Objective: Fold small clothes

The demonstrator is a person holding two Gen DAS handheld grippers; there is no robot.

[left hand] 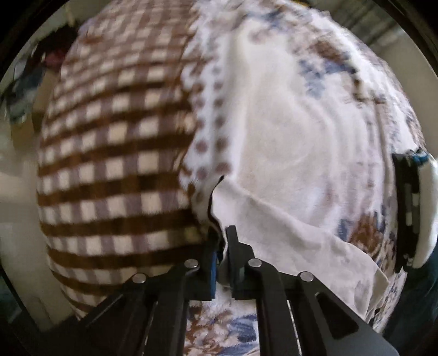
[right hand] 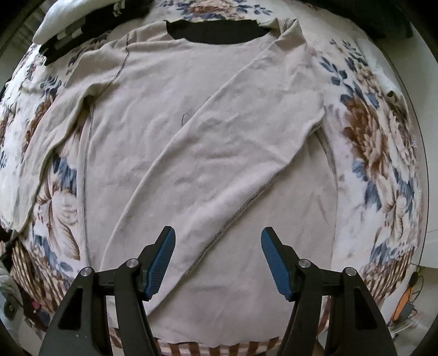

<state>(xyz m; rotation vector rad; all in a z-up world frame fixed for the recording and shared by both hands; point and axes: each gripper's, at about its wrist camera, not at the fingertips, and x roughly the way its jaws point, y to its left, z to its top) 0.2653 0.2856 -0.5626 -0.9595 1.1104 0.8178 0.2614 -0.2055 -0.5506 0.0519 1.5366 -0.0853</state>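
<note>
A pale beige long-sleeved shirt [right hand: 169,131] lies flat on a floral bedspread [right hand: 366,142], its black neck opening at the far end. Its right sleeve [right hand: 246,142] is folded diagonally across the body. Its left sleeve [right hand: 46,128] lies spread out to the left. My right gripper [right hand: 218,241] is open and empty, hovering above the shirt's lower part. In the left wrist view my left gripper [left hand: 222,246] is shut on an edge of the pale shirt cloth [left hand: 273,153], which spreads out ahead of it. The other gripper [left hand: 410,208] shows at the right edge.
A brown-and-white checked border of the bedspread [left hand: 109,153] fills the left of the left wrist view. Dark and white clothes [right hand: 79,24] are piled at the far left of the bed. An orange object and cables [right hand: 405,301] lie on the floor at right.
</note>
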